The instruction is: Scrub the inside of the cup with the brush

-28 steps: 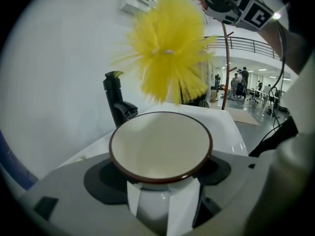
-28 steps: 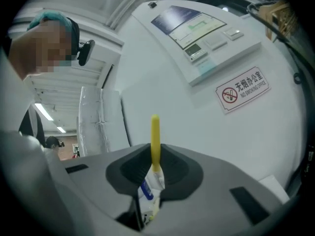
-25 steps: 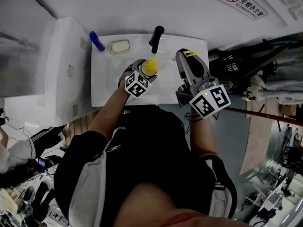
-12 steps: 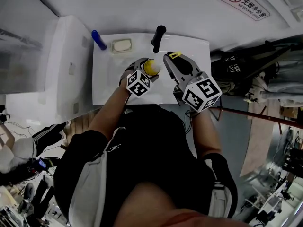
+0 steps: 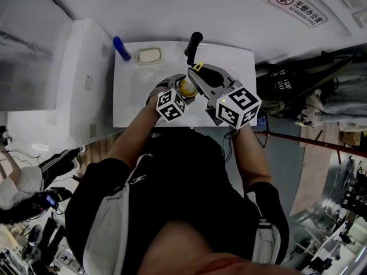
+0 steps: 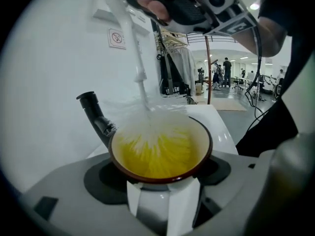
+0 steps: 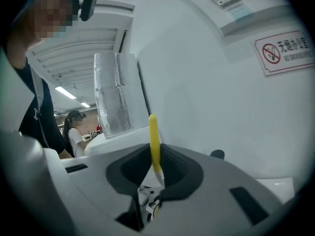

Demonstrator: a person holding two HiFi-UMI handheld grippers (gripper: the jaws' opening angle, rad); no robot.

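A cup (image 6: 160, 151) with a yellow inside and a dark red rim sits between the jaws of my left gripper (image 5: 182, 87), which is shut on it over the white sink top (image 5: 131, 109). The brush's white bristles (image 6: 153, 128) are down inside the cup, and its clear stem (image 6: 129, 38) rises to my right gripper (image 6: 162, 4) above. In the right gripper view the brush's yellow handle (image 7: 154, 140) stands clamped between the jaws of the right gripper (image 7: 155, 173), which is shut on it. In the head view the right gripper (image 5: 196, 74) leans over the cup (image 5: 186, 87) from the right.
A black faucet lever (image 5: 192, 46) stands just behind the cup, also close to its rim in the left gripper view (image 6: 96, 116). A soap bar (image 5: 148, 56) and a blue object (image 5: 120, 48) lie at the back left of the sink top. A white cabinet (image 5: 80, 79) adjoins on the left.
My right gripper has swung left with the brush until it is over the cup, bristles inside. The left gripper with the cup has shifted slightly toward the right.
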